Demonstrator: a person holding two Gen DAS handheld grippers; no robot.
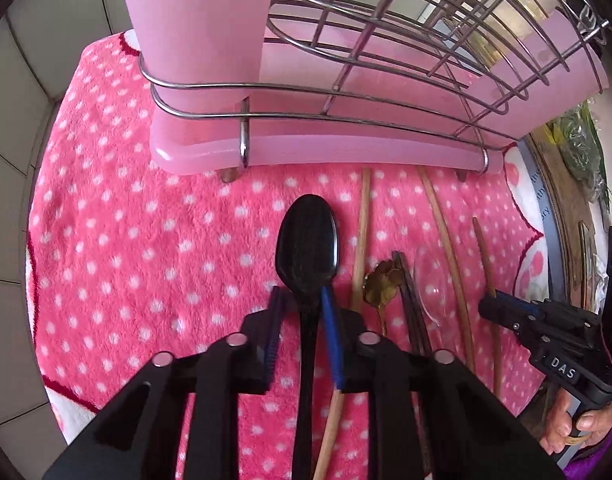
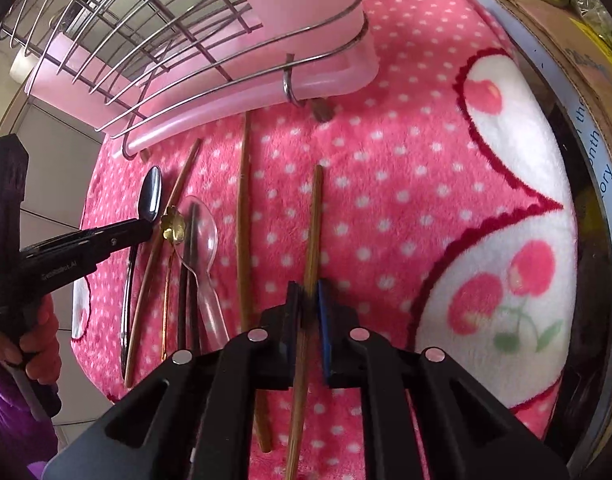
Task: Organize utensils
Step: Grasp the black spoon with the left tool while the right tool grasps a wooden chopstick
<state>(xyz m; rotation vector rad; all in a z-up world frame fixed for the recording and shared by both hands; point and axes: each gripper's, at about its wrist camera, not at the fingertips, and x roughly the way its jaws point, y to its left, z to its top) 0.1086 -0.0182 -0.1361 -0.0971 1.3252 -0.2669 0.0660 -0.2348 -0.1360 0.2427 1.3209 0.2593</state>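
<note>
My left gripper (image 1: pixel 302 304) is shut on the neck of a black spoon (image 1: pixel 307 240), bowl pointing toward the rack; it also shows in the right wrist view (image 2: pixel 150 196). My right gripper (image 2: pixel 307 294) is shut on a brown chopstick (image 2: pixel 314 224), low over the cloth. Other wooden chopsticks (image 2: pixel 242 224), dark chopsticks (image 2: pixel 188 272), a clear plastic spoon (image 2: pixel 206 240) and a small gold flower-shaped spoon (image 2: pixel 174 226) lie on the pink dotted cloth (image 1: pixel 126 240). A wire drying rack (image 1: pixel 385 60) on a pink tray (image 1: pixel 325 148), with a pink cup holder (image 1: pixel 194 32), stands at the far edge.
White tiled wall and counter (image 1: pixel 10 160) lie on the left. A cardboard box with greens (image 2: pixel 545 0) stands at the right beyond the cloth. The right gripper's body (image 1: pixel 545 332) sits over the right-hand chopsticks.
</note>
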